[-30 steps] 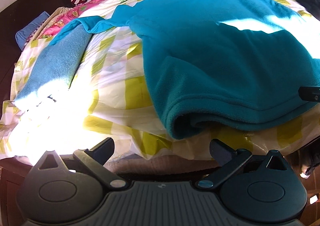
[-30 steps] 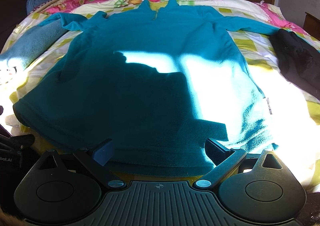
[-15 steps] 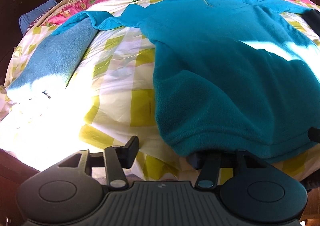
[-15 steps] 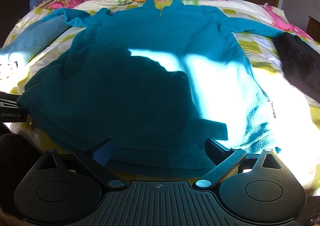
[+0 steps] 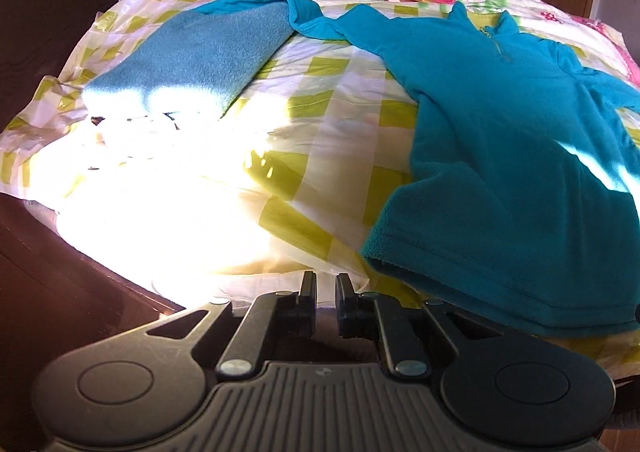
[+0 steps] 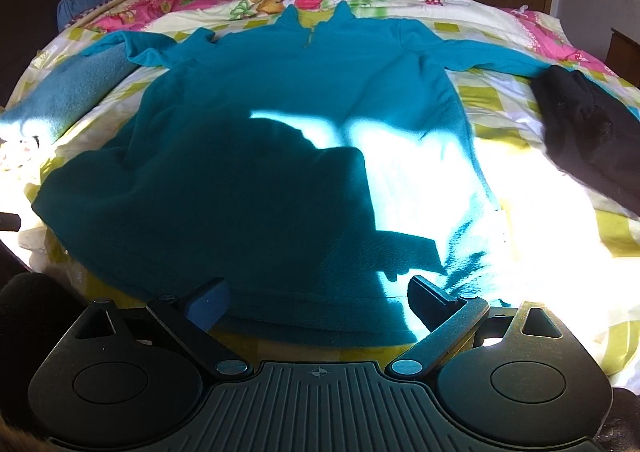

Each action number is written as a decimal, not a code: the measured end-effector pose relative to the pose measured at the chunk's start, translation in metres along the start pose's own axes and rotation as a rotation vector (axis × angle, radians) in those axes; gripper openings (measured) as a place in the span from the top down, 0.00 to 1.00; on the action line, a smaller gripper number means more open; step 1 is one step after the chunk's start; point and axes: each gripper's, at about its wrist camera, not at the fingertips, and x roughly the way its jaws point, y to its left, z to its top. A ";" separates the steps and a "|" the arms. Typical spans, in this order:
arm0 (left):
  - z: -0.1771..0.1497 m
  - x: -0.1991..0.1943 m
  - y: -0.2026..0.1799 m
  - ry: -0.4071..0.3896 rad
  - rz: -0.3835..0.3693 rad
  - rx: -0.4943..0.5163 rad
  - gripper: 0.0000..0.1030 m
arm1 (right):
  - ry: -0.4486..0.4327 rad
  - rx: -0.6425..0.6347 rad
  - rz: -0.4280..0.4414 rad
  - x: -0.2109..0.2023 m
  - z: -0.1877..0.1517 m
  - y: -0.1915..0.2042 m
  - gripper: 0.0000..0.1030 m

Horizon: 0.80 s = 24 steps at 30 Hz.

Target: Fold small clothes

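Left gripper (image 5: 325, 294): its 2 fingers are drawn almost together, a narrow slit between the pads, nothing between them. It sits at the near edge of the bed, just left of the fleece hem corner, not touching it.

Right gripper (image 6: 318, 300): jaws spread wide, empty, poised at the near hem of the teal fleece top (image 6: 280, 140), roughly at its middle. Fingertips are close to the hem; contact cannot be judged.

Fleece top lies flat, front up, collar with short zip pointing away, both sleeves stretched out sideways on the checked quilt (image 5: 320, 124). Strong sunlight with a hard shadow crosses its lower half.

Left sleeve end overlaps a lighter blue towel (image 5: 200, 52). Right sleeve end reaches a dark garment (image 6: 588, 132) bunched on the quilt.
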 end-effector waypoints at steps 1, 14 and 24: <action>0.003 -0.003 -0.004 -0.017 -0.020 -0.001 0.74 | -0.009 0.017 -0.021 -0.004 0.001 -0.008 0.06; 0.022 0.036 -0.108 -0.013 -0.211 0.224 0.60 | 0.120 0.225 -0.120 0.045 0.014 -0.080 0.73; 0.013 0.053 -0.124 0.065 -0.260 0.259 0.48 | 0.103 0.355 -0.188 0.022 0.011 -0.134 0.88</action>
